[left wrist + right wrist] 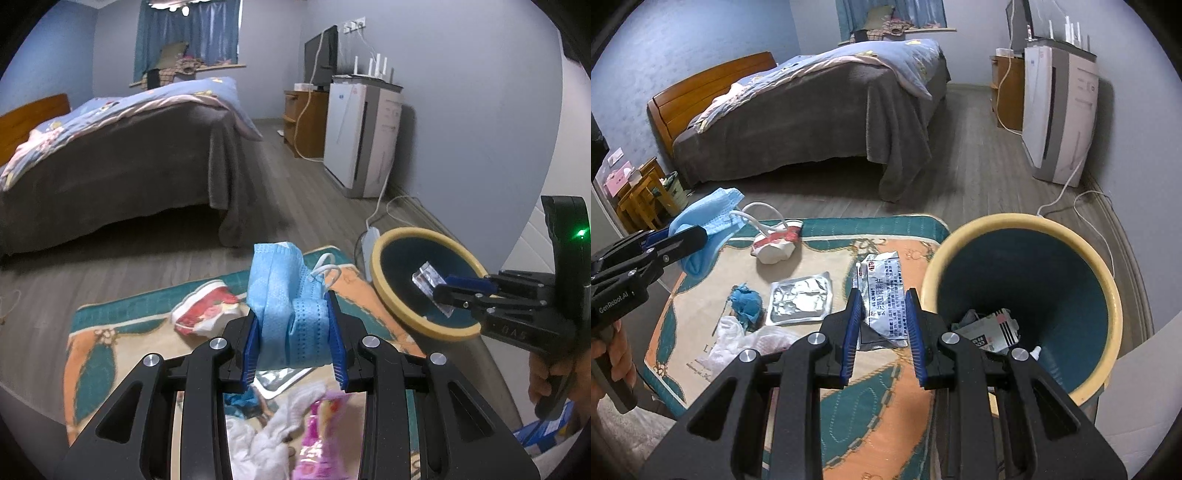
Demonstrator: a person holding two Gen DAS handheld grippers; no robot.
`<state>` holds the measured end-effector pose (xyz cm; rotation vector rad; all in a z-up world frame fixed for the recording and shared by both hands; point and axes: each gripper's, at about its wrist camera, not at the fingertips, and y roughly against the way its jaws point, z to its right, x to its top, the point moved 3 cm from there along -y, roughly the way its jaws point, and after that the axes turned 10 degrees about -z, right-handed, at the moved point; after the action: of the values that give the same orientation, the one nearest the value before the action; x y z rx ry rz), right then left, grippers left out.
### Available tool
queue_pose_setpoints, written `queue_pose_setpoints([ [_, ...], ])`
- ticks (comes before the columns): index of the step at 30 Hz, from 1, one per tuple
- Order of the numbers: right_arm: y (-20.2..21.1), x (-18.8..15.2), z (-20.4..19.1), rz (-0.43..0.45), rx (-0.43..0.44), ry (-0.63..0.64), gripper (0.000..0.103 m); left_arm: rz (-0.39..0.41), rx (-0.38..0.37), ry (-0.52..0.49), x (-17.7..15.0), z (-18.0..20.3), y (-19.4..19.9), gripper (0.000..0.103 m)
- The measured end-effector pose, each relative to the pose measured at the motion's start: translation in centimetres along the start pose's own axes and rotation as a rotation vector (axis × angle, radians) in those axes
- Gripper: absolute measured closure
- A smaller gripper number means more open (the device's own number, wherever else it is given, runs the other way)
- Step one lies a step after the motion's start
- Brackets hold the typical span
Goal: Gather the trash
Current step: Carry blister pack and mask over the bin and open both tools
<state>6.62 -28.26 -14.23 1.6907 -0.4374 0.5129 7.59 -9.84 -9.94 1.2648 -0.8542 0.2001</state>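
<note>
Clamping my left gripper [293,332] on a crumpled blue face mask [284,288], I hold a silver foil sachet [882,299] pinched in my right gripper [881,332]. Both hang above the patterned mat [879,406] (other scraps lie on it), the sachet beside the yellow-rimmed bin [1027,295].

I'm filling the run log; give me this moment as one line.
left gripper: shut on blue face mask | right gripper: shut on silver sachet | trash bin: beside mat, some trash inside | mat: litter remains
</note>
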Motion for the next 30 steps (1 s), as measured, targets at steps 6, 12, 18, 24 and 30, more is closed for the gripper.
queue_pose_setpoints([
  [6,0.4,-0.6,1.7,-0.001,-0.005,-0.020,0.079,-0.002,-0.012,-0.013,0.9,1.1,-0.9,0.069],
  [12,1.0,-0.9,3.6,0.011,-0.015,-0.037,0.079,0.022,-0.036,0.012,2.4,1.4,-0.7,0.069],
  [18,1.7,-1.1,5.6,0.021,-0.030,-0.068,0.079,0.025,-0.051,0.030,3.3,2.3,-1.1,0.069],
  [24,1.8,-1.8,7.9,0.018,-0.042,-0.105,0.079,-0.002,-0.067,-0.010,3.1,4.5,-2.3,0.069],
  [30,1.8,-2.6,9.6,0.011,-0.059,-0.126,0.079,-0.020,-0.086,-0.046,3.1,6.8,-3.6,0.069],
])
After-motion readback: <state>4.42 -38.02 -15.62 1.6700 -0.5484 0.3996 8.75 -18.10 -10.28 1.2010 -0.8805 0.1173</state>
